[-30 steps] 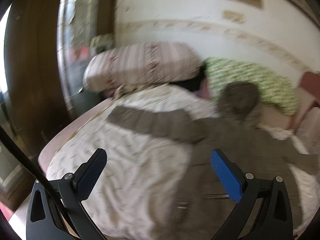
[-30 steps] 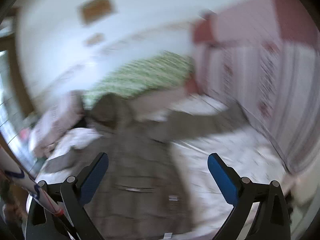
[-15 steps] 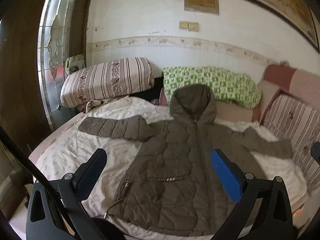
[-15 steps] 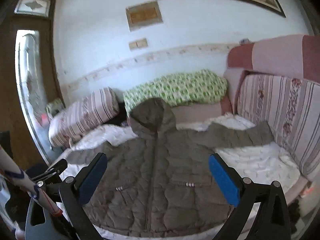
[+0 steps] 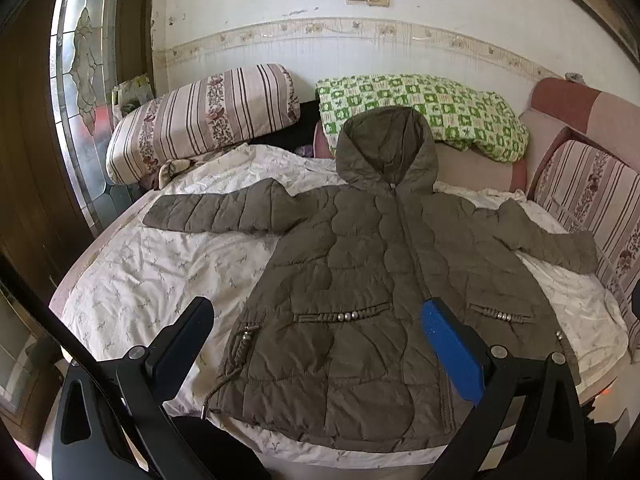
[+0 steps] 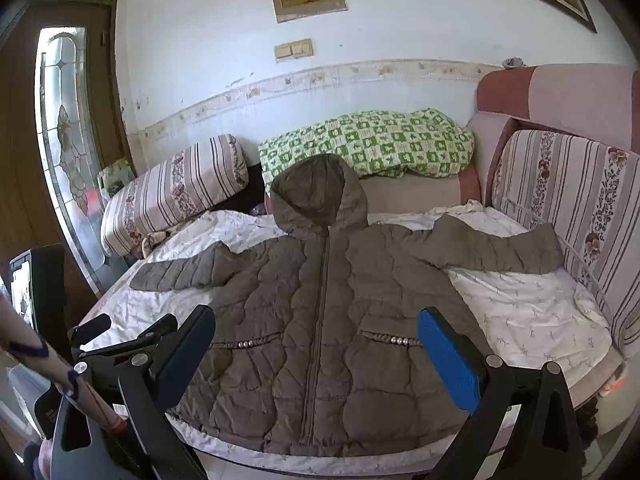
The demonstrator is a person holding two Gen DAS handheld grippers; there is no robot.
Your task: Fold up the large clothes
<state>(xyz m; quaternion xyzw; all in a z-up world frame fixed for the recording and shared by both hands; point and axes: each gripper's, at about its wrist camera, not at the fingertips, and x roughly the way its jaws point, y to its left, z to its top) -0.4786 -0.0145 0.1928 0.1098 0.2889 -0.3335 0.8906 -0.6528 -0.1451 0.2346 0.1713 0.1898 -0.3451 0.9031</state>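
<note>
Nearest me: left claw (image 5: 316, 344) and right claw (image 6: 316, 344), both spread, pinching nothing. On the bed (image 5: 152, 280) beyond: one jacket (image 5: 360, 300), front up, sleeves out, hood (image 5: 386, 148) farthest. Folding unstarted, I judge; next I must reach a sleeve and fold it inward.

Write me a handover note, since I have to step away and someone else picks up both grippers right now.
Left gripper: open, empty, held above the near hem.
Right gripper: open, empty, also short of the hem.
The jacket lies flat, front up and zipped, on the white sheet, hood toward the green quilt, both sleeves spread out sideways.
Done: jacket laid out.
Left: all folding; probably bring the sleeves in over the body first, then fold it up.
</note>
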